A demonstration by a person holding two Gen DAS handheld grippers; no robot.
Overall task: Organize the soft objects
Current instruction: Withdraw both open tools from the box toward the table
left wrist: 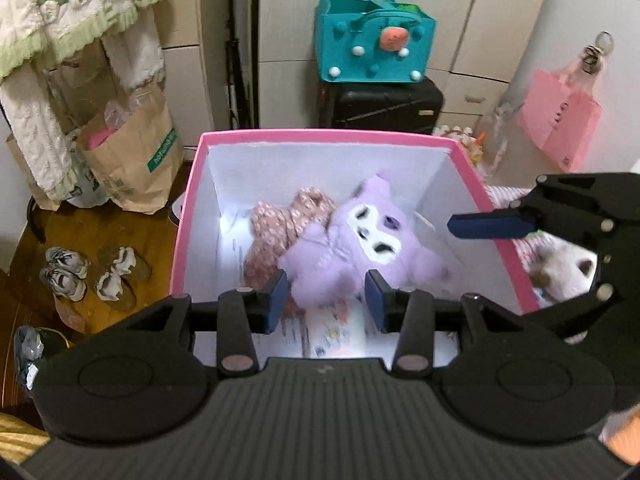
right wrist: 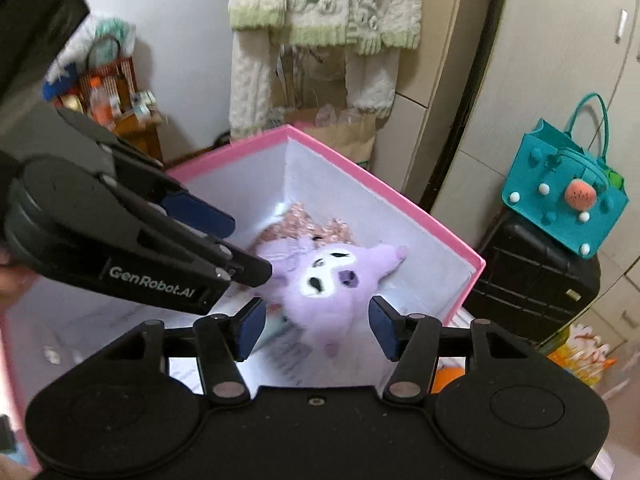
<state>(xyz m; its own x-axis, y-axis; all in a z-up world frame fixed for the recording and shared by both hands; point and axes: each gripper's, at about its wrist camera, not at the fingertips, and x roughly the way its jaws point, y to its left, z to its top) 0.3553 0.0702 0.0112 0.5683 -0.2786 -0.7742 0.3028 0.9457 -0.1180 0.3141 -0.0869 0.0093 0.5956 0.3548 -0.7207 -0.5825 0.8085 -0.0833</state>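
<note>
The purple plush (left wrist: 352, 240) lies inside the pink box (left wrist: 320, 135), face up, resting partly on a floral cloth item (left wrist: 280, 228) at the box's far left corner. Printed papers (left wrist: 332, 328) line the box floor nearer the cameras.

Both grippers hang over the near side of the box, pointing down into it. The left gripper (left wrist: 328, 300) has its fingers parted, with the plush's lower body seen between them but no pad pressing on it. The right gripper (right wrist: 318, 326) is likewise parted and holds nothing; the plush sits below and between its pads, apart from them.

The step in hand looks like letting the plush go into the box. To do it well, the fingers should stay apart until they are clear of the fur, so nothing snags and drags the toy back out. Lifting straight up and away from the box walls would avoid knocking the rim. The two grippers are close together over the box, so drawing them apart sideways first seems wise.
</note>
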